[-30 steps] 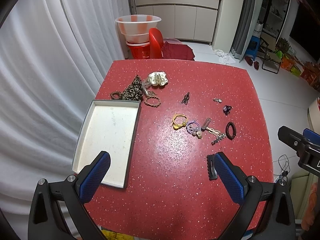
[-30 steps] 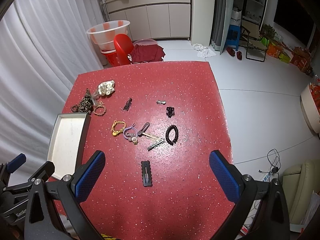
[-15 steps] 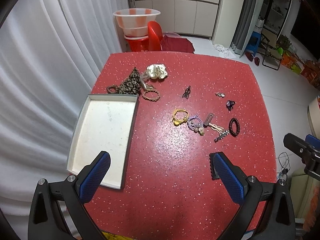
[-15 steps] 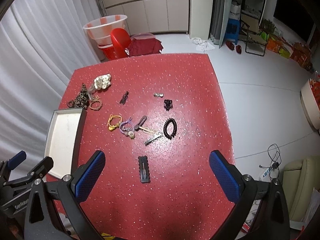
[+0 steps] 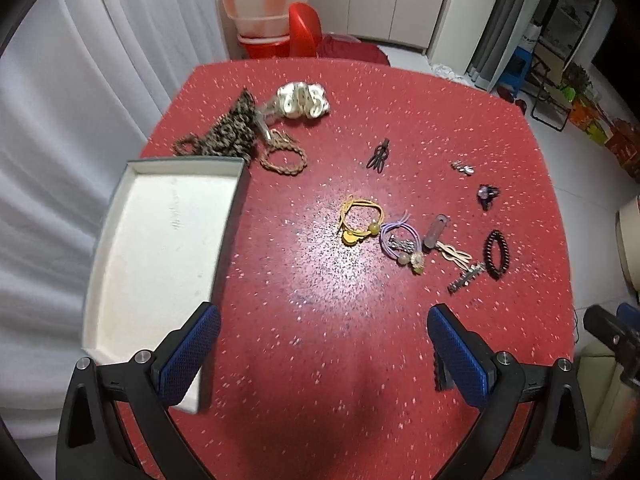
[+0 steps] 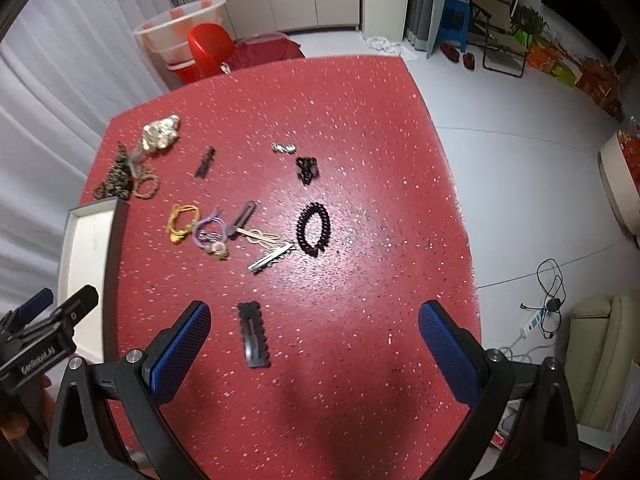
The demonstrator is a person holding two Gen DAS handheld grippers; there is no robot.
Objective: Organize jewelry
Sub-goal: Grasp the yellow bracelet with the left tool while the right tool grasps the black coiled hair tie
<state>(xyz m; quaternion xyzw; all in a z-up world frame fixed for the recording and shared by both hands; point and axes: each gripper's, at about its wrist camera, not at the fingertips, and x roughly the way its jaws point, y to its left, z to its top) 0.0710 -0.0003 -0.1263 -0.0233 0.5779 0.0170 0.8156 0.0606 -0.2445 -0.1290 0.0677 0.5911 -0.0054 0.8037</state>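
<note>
Red speckled surface (image 5: pixel 320 320) is carrying scattered jewelry (image 5: pixel 400 236) at frame centre, white tray (image 5: pixel 160 248) lying left; left gripper (image 5: pixel 324 356) and right gripper (image 6: pixel 316 354) are hovering, fingers apart, gripping nothing.

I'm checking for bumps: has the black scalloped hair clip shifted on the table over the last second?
No. The black scalloped hair clip keeps its place below the silver clip on the red table; only the camera moved.

Red speckled table (image 6: pixel 360 128), right gripper (image 6: pixel 314 336) hovering with jaws wide apart and empty, black scalloped hair clip (image 6: pixel 253 334) between its fingers, black beaded bracelet (image 6: pixel 313 229) beyond, white tray (image 6: pixel 86 248) at left edge
</note>
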